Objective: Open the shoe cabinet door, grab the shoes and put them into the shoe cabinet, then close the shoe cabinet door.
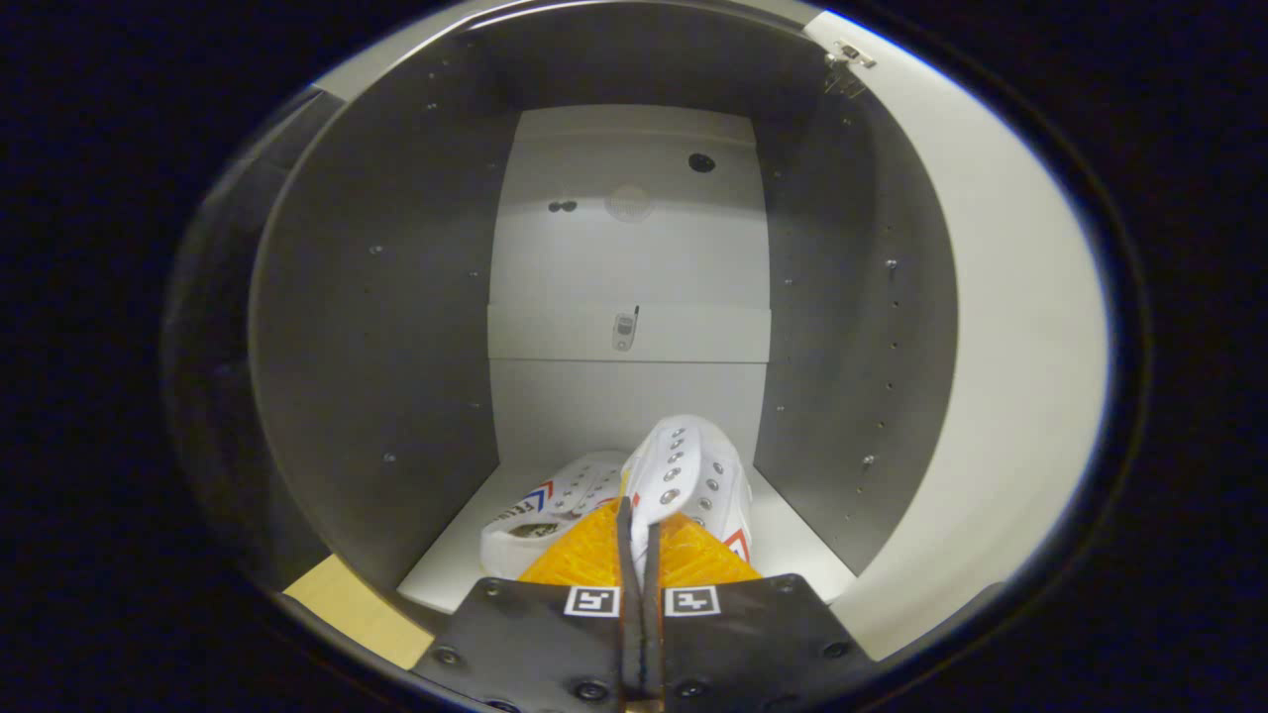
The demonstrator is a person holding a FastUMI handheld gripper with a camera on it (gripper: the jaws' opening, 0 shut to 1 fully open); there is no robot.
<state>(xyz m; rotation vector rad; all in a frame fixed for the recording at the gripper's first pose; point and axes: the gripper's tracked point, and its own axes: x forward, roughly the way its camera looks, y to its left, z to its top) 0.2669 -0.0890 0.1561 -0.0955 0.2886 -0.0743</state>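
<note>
Hidden: the near end of the held shoe [684,475] sits behind the gripper's fingers [584,555], so the exact spot where they bite cannot be seen; it is probably the collar or upper edge. The second shoe [550,510] is cut off at its near right by the same fingers.

Gripper: the gripper [639,540] is clenched, its two fingers nearly meeting with only a thin slit between them, and a strip of the held shoe's white upper is pinched in that slit.

Held shoe: a white lace-up sneaker with rows of metal eyelets, just ahead of the fingers, inside the shoe cabinet [376,327]. Its long axis runs away from the gripper towards the far wall, toe end far and slightly raised, eyelet side facing up.

Second shoe: lies on the cabinet floor [792,535], just left of the held shoe, its side with red and blue chevrons showing; its long axis runs from near left towards the far right.

Cabinet: dark side walls left and right, a pale back panel [629,257] with a shelf edge across it.

Door: the shoe cabinet door [1010,327] stands open at the right, a hinge [850,54] at its top.

Gripper pose: reaching level into the opening, fingers pointing at the back panel.
</note>
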